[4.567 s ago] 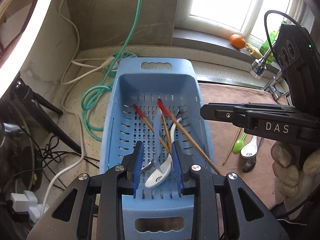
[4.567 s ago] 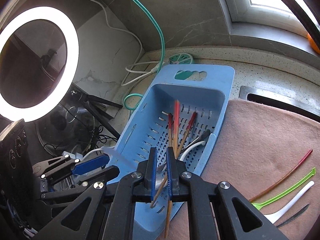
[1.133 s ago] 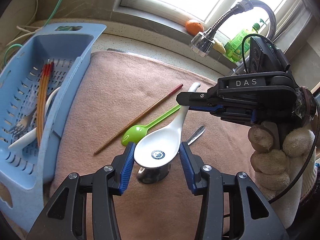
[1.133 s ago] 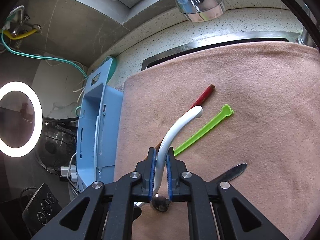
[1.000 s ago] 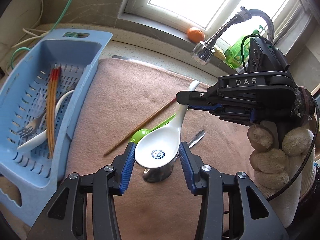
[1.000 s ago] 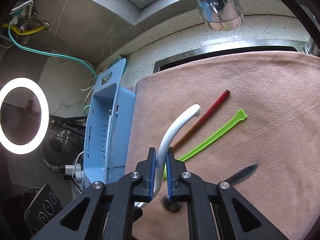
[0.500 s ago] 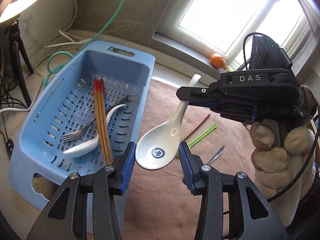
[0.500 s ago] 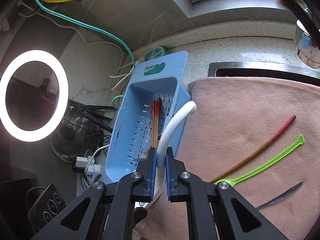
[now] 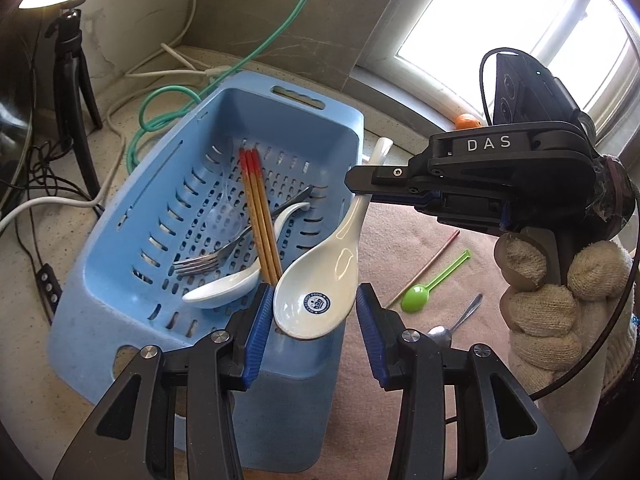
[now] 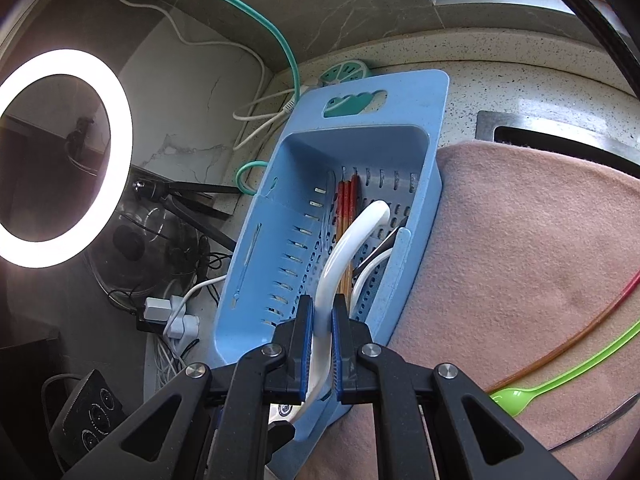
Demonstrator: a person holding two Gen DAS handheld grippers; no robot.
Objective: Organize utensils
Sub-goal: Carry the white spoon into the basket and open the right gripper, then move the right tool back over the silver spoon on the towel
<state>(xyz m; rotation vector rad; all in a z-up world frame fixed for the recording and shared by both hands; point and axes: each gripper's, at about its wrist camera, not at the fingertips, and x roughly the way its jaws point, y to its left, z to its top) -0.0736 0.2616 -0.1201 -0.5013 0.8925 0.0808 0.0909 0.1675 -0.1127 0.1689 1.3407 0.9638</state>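
A speckled stone worktop (image 10: 520,76) runs under a bright window, with a pink cloth (image 9: 460,264) spread over its right part and a blue slotted basket (image 9: 120,280) sitting at the cloth's left edge. My right gripper (image 10: 321,338) has its jaws clamped on the handle of the white ceramic spoon (image 9: 320,284), holding it up in the air over the basket's right rim, bowl end low and handle rising away. My left gripper (image 9: 316,326) has its jaws apart, one blue pad on each side of the spoon's bowl; I cannot tell whether either pad touches it. Inside the basket I see red-tipped chopsticks (image 9: 260,216) lying lengthwise across a metal fork (image 9: 208,262) and a second white spoon (image 9: 228,288). On the cloth, well apart from the basket, lie a green plastic spoon (image 9: 428,284), one lone chopstick (image 9: 432,256) just beside it, and a metal spoon (image 9: 460,318) nearer the cloth's front edge.
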